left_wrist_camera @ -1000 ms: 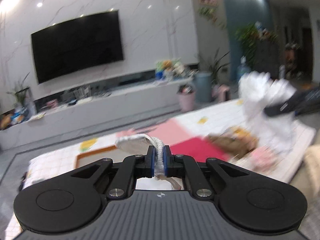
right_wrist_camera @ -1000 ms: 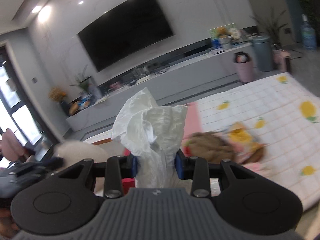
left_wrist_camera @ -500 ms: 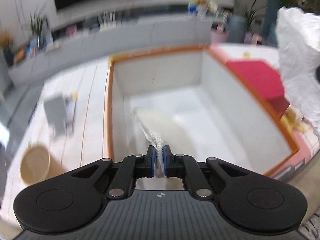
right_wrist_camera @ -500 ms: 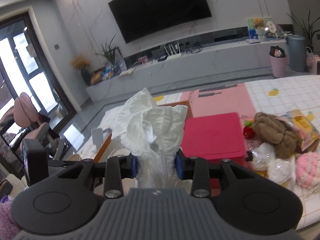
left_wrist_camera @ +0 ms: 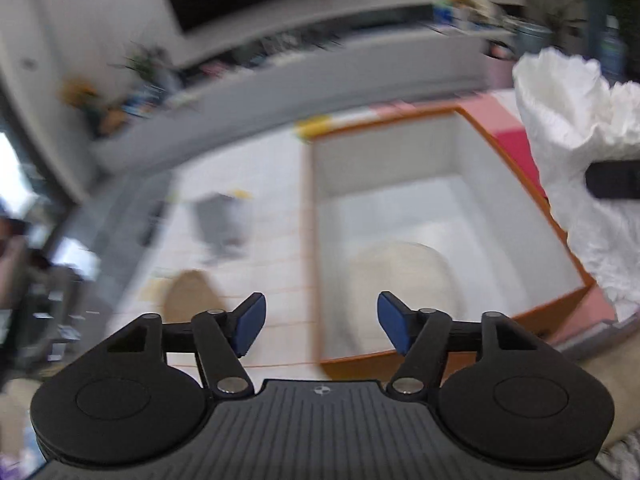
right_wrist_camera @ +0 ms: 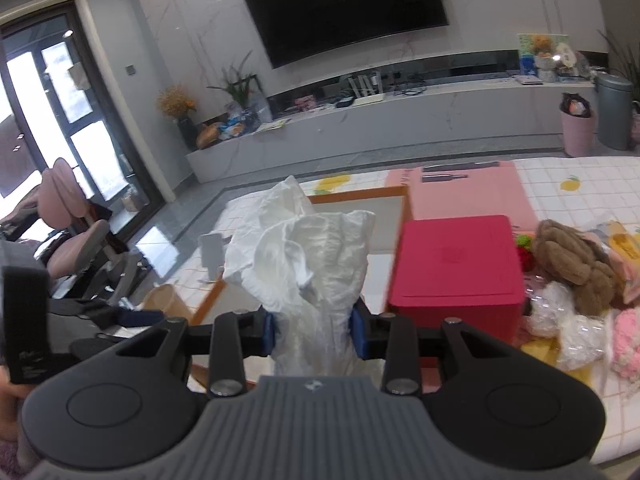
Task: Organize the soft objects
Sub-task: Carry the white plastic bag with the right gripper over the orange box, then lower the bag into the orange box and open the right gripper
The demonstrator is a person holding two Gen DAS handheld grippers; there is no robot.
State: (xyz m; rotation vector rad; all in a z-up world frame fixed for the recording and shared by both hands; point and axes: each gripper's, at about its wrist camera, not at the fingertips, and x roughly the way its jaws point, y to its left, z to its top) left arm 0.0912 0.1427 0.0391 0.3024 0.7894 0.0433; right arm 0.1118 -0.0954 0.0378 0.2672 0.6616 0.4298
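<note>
My left gripper (left_wrist_camera: 321, 324) is open and empty above the near edge of an orange-rimmed white box (left_wrist_camera: 556, 228). A round cream soft pad (left_wrist_camera: 400, 276) lies on the box floor just beyond the fingers. My right gripper (right_wrist_camera: 313, 334) is shut on a crumpled white cloth (right_wrist_camera: 308, 256) and holds it up over the box (right_wrist_camera: 360, 194). The cloth also shows at the right of the left wrist view (left_wrist_camera: 580, 152). The left gripper shows at the far left of the right wrist view (right_wrist_camera: 132, 316).
A red box (right_wrist_camera: 456, 264) and a pink lid (right_wrist_camera: 472, 192) lie right of the white box. A brown plush (right_wrist_camera: 576, 256), plastic bags (right_wrist_camera: 568, 324) and a pink fluffy item (right_wrist_camera: 628, 340) lie further right. A tan round object (left_wrist_camera: 192, 300) and a grey item (left_wrist_camera: 222, 220) sit left of the box.
My left gripper opened and let go of the cream pad, which now lies in the box. The right gripper moved the white cloth closer over the box.
</note>
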